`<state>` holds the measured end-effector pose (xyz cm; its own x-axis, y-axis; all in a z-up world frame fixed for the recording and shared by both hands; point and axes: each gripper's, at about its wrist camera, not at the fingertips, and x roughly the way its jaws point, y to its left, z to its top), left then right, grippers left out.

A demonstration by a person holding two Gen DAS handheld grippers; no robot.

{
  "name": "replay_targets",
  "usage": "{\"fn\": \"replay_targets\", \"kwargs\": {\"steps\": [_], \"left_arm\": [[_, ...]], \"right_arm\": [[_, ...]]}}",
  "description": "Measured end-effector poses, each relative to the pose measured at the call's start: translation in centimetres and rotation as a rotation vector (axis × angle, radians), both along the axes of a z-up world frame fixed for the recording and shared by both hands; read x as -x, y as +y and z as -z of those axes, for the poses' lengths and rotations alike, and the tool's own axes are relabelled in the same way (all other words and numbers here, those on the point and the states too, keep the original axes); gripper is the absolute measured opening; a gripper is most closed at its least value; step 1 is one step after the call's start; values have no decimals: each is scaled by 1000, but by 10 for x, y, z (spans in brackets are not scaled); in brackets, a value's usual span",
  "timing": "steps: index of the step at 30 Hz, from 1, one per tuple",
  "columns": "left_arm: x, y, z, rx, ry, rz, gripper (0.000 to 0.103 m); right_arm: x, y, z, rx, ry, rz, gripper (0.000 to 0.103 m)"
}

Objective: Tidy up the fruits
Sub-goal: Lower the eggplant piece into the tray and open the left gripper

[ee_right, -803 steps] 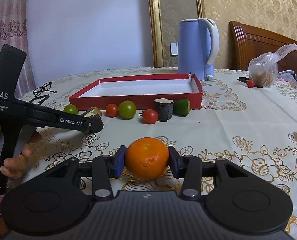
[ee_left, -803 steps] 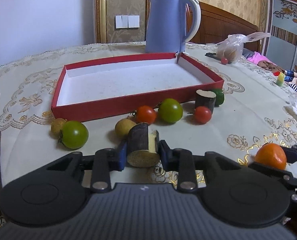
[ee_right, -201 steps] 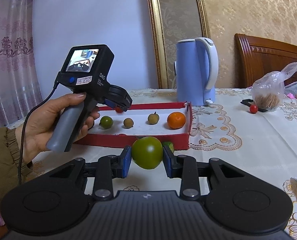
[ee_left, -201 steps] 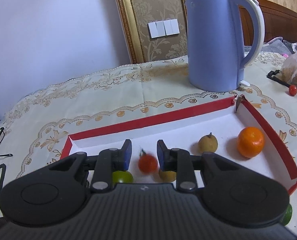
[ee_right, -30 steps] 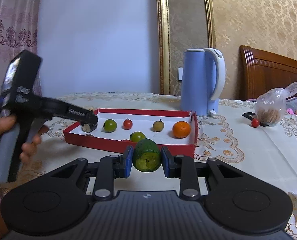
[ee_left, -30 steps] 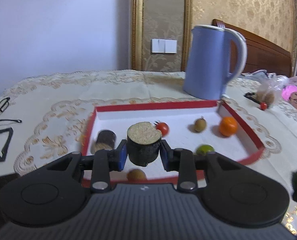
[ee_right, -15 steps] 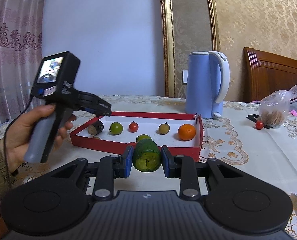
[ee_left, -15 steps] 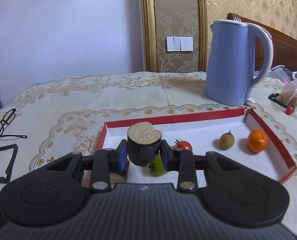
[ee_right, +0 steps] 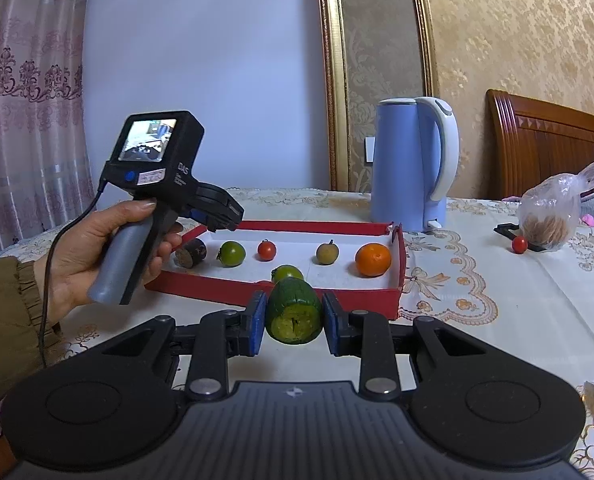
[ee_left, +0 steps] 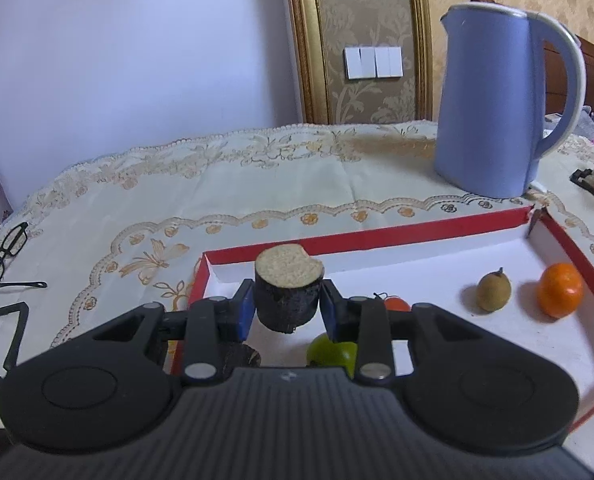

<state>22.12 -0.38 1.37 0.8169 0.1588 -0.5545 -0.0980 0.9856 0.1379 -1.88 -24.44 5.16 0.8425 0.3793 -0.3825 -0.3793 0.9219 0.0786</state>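
Six fruits already sit in the red tray (ee_right: 401, 256), and you still hold two: your left gripper (ee_left: 288, 311) squeezes a dark stump piece (ee_left: 288, 296) over the tray's far left corner, your right gripper (ee_right: 294, 318) squeezes a green cut fruit (ee_right: 294, 311) just before its near wall.

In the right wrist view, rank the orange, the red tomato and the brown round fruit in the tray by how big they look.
Largest to smallest, in the right wrist view:
1. orange
2. brown round fruit
3. red tomato
The last two look close in size. All three sit in one row in the tray, so nearness hardly skews it.
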Motion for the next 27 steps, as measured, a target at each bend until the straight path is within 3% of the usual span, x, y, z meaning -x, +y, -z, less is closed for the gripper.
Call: {"fn": "replay_targets", "kwargs": {"steps": [5,7,9,12,14,18,22,24,27], "left_arm": [[-9,1,2,-7,8,-18,37],[-8,2,0,-6,0,-23,44],[-5,3,-2,-3,-12,-20,59],[4,5,-4,-8,-25,-18,60],[14,8,-5,8,-36,-15,62],[40,15,-3,31,-72,-39,82],[65,19,-1,40,-100,-52,92],[80,22,-1,50,-122,-57,102],[98,22,-1,35,-165,-65,103]], "right_arm": [[-2,0,2,0,9,4,29],[-3,1,3,0,11,2,29],[-4,2,3,1,13,2,29],[-5,4,4,1,14,-2,29],[-6,6,3,3,14,-5,29],[-10,11,3,6,17,-9,29],[-14,18,2,15,16,-21,29],[-17,22,0,19,10,-24,29],[-24,24,-2,16,8,-21,29]]}}
